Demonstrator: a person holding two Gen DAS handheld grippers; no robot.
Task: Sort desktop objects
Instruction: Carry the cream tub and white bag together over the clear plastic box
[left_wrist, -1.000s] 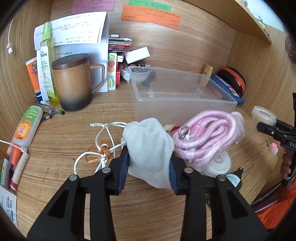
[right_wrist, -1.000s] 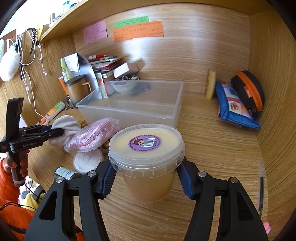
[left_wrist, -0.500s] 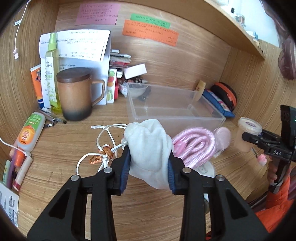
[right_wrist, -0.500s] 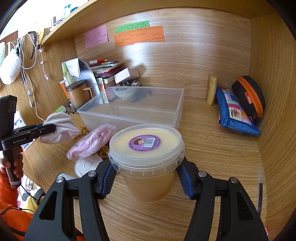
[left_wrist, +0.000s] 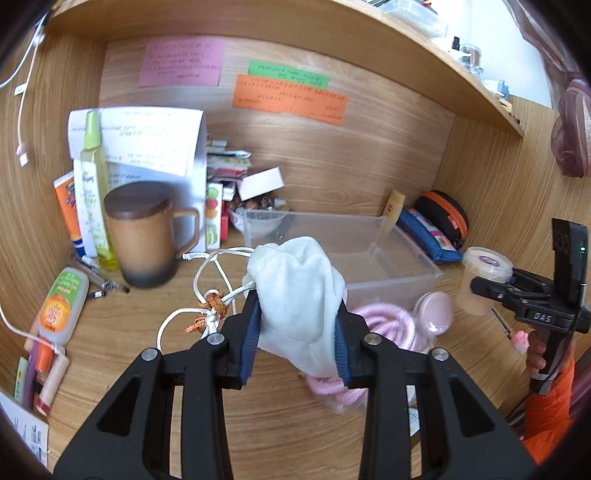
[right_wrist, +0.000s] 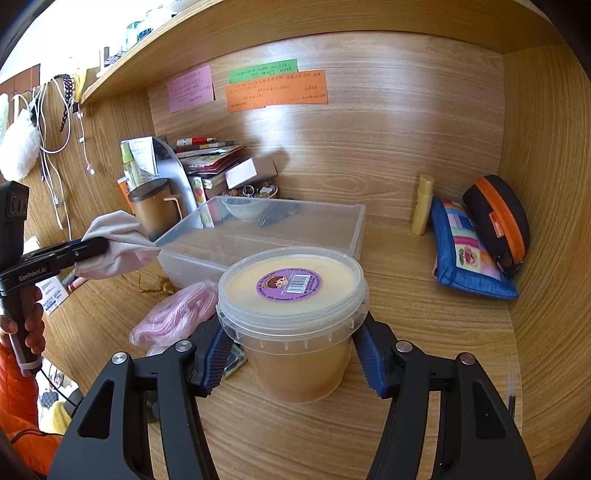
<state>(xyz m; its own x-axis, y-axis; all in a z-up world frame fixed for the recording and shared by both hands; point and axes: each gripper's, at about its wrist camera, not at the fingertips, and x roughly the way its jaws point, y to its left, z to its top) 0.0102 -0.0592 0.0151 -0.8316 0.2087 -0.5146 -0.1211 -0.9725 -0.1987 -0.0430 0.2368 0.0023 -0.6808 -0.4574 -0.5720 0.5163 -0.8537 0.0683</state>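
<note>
1. left wrist view: the left gripper (left_wrist: 298, 326) is clamped on a white cloth (left_wrist: 295, 291), held up just short of the clear bin (left_wrist: 395, 284).
2. the right gripper (right_wrist: 295, 363) grips a lidded tub (right_wrist: 291, 321), also airborne.
3. judged step: carrying both; next, over the bin's rim, then release.

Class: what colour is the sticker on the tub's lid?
Purple sticker with a barcode; clearest in the right wrist view.

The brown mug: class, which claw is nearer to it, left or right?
Left. The left claw, gripping the white cloth, sits just right of the mug; the right claw, holding the tub, is beyond the clear bin.
</note>
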